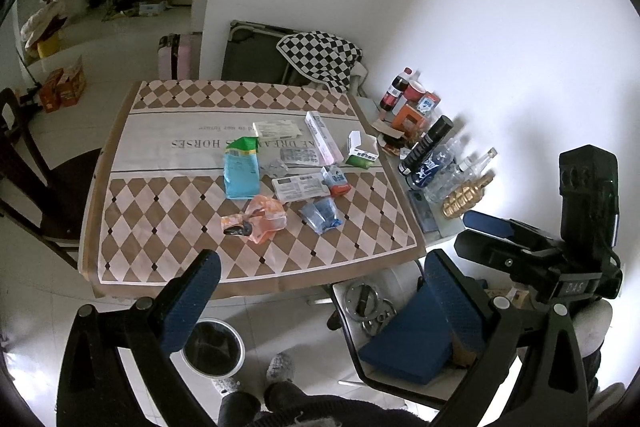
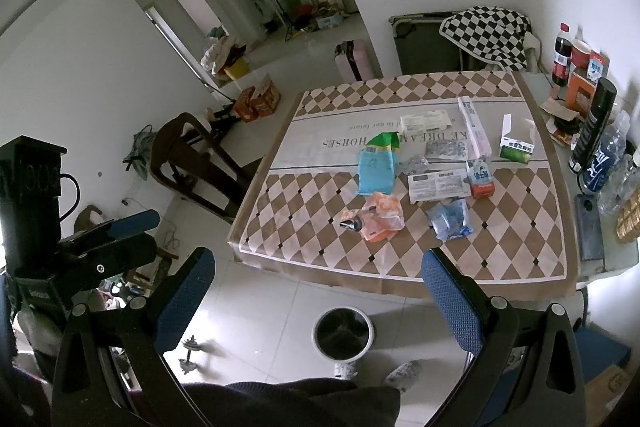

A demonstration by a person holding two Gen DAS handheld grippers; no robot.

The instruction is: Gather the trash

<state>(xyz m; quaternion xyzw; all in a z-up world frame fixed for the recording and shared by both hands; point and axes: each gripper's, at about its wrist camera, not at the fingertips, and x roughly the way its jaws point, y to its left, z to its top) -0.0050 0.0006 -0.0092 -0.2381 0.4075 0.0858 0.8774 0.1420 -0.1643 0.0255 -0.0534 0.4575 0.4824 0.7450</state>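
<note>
Both grippers are held up above the floor, in front of the table [image 1: 120, 227], and both are empty. The left gripper [image 1: 320, 291] has its two blue fingers spread wide apart with nothing between them. The right gripper [image 2: 316, 287] is spread wide too and grasps nothing.

The trash lies in a bunch near the middle of the checked tablecloth [image 2: 500, 259]. Nearest is an orange wrapper [image 1: 266, 217] with a dark bit at its left end. Just right of it lies a small blue crinkly packet [image 1: 322, 214]. Farther back is a blue and green bag [image 1: 242, 169]. A white paper slip [image 1: 300, 187] lies right of the bag, with a little blue and red carton [image 1: 335, 179] touching its right end. Farther still are a long pink box [image 1: 323, 142] and an open green and white box [image 1: 363, 150].

A round bin [image 2: 344, 335] with a dark bag inside stands on the floor, just in front of the near edge of the table. Bottles [image 2: 600, 155] stand along the right side of the table.
</note>
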